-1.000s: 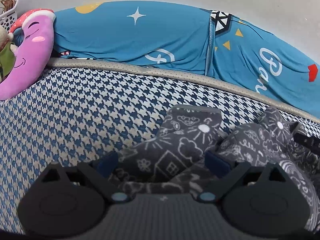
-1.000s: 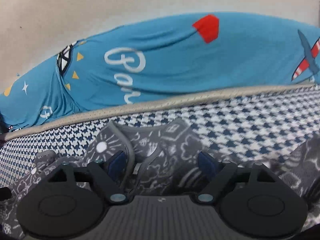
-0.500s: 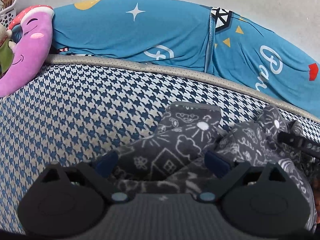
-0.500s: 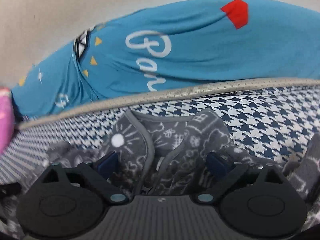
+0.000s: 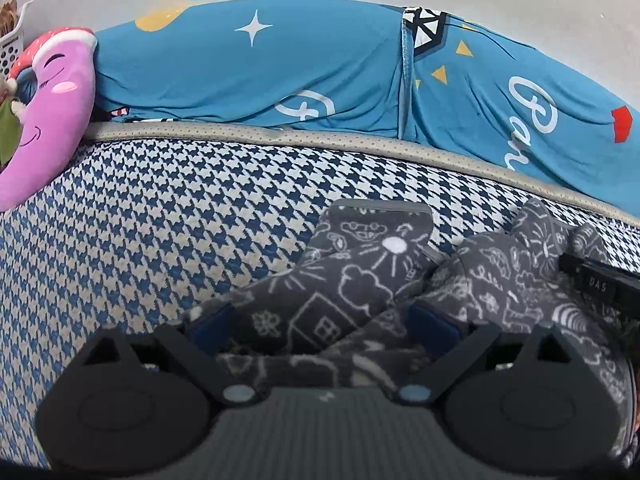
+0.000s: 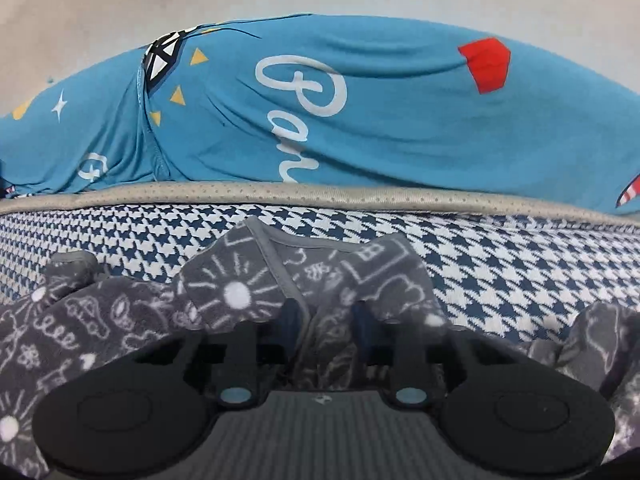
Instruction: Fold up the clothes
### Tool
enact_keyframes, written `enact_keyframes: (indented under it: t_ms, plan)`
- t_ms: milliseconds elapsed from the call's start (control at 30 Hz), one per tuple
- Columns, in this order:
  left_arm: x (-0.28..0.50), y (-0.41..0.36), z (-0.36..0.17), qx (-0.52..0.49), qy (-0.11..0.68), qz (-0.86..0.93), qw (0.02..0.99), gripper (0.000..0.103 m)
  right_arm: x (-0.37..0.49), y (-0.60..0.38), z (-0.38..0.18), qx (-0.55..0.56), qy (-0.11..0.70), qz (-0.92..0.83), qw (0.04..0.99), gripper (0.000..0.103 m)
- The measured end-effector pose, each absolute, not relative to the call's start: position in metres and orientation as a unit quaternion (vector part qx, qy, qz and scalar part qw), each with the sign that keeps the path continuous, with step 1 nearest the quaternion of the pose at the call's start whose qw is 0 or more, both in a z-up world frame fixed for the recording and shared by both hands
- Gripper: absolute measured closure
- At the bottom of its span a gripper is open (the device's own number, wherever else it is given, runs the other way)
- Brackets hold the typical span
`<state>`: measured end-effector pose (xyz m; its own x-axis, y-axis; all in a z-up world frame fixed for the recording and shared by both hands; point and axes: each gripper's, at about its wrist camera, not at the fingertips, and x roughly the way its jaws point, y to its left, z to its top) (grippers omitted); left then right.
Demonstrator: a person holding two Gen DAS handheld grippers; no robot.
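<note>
A grey fleece garment (image 5: 360, 272) with white doodle prints lies crumpled on the blue-and-white houndstooth bed cover (image 5: 140, 220). My left gripper (image 5: 322, 326) is open, its blue-padded fingers set wide on either side of a fold of the cloth near a sleeve or leg end. In the right wrist view the same garment (image 6: 240, 292) shows a grey bound hem. My right gripper (image 6: 324, 320) has its fingers drawn close together, pinching a bunch of the fabric just below that hem. A black part of the right gripper (image 5: 600, 284) shows at the left view's right edge.
A blue cartoon-print quilt (image 5: 280, 72) is heaped along the far edge of the bed against a pale wall. A pink crescent plush pillow (image 5: 44, 120) and a white basket (image 5: 12, 44) sit at the far left. Beige piping (image 6: 320, 194) borders the cover.
The right gripper's fingers have come together from wide apart and now pinch the garment near its hem. The left gripper stays open over the cloth, barely shifted.
</note>
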<state>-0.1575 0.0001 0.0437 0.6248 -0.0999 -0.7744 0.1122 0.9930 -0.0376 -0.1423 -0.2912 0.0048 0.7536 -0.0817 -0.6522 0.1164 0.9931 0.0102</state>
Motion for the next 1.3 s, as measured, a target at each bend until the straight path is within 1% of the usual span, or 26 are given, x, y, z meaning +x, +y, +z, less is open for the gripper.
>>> enact_keyframes:
  t_ms: [67, 100, 367, 500, 533, 567, 633, 700, 767, 867, 1000, 1033, 1067, 1167, 1300]
  plan:
    - [-0.158, 0.000, 0.044, 0.008, 0.428, -0.059, 0.902, 0.006, -0.144, -0.292, 0.008, 0.028, 0.337, -0.052, 0.939, 0.093]
    - [-0.158, 0.000, 0.044, 0.008, 0.427, -0.059, 0.902, 0.006, -0.144, -0.291, 0.009, 0.022, 0.333, -0.060, 0.941, 0.095]
    - [-0.160, 0.000, 0.046, 0.018, 0.417, -0.056, 0.907, 0.006, -0.144, -0.298, 0.018, 0.039, 0.321, -0.066, 0.944, 0.095]
    - [-0.161, 0.002, 0.048, 0.016, 0.415, -0.058, 0.908, 0.006, -0.143, -0.306, 0.020, 0.040, 0.333, -0.053, 0.941, 0.092]
    - [-0.160, 0.003, 0.049, 0.014, 0.416, -0.058, 0.908, 0.006, -0.142, -0.308, 0.020, 0.040, 0.336, -0.050, 0.940, 0.086]
    - [-0.160, 0.004, 0.049, 0.012, 0.416, -0.058, 0.907, 0.006, -0.142, -0.309, 0.021, 0.039, 0.335, -0.051, 0.940, 0.073]
    - [-0.159, 0.005, 0.050, 0.007, 0.417, -0.058, 0.907, 0.006, -0.144, -0.313, 0.022, 0.037, 0.330, -0.055, 0.942, 0.058]
    - [-0.158, 0.005, 0.050, 0.006, 0.419, -0.058, 0.906, 0.006, -0.144, -0.318, 0.021, 0.043, 0.328, -0.057, 0.942, 0.056]
    - [-0.159, 0.006, 0.049, 0.005, 0.420, -0.061, 0.905, 0.006, -0.142, -0.320, 0.019, 0.043, 0.331, -0.053, 0.941, 0.050]
    - [-0.159, 0.006, 0.049, 0.003, 0.420, -0.063, 0.905, 0.006, -0.141, -0.320, 0.019, 0.026, 0.327, -0.059, 0.943, 0.047]
    - [-0.159, 0.007, 0.049, -0.001, 0.420, -0.063, 0.905, 0.006, -0.143, -0.324, 0.027, 0.049, 0.312, -0.043, 0.948, 0.046]
    - [-0.159, 0.007, 0.050, -0.002, 0.420, -0.063, 0.905, 0.006, -0.143, -0.325, 0.029, 0.054, 0.308, -0.039, 0.949, 0.044]
    - [-0.159, 0.007, 0.049, -0.003, 0.421, -0.063, 0.905, 0.006, -0.142, -0.325, 0.030, 0.048, 0.309, -0.043, 0.949, 0.040]
    - [-0.158, 0.006, 0.049, -0.002, 0.422, -0.065, 0.904, 0.006, -0.134, -0.326, 0.023, 0.029, 0.327, -0.058, 0.943, 0.032]
    - [-0.158, 0.004, 0.049, -0.001, 0.422, -0.066, 0.904, 0.006, -0.125, -0.334, 0.005, 0.048, 0.360, -0.053, 0.930, 0.029]
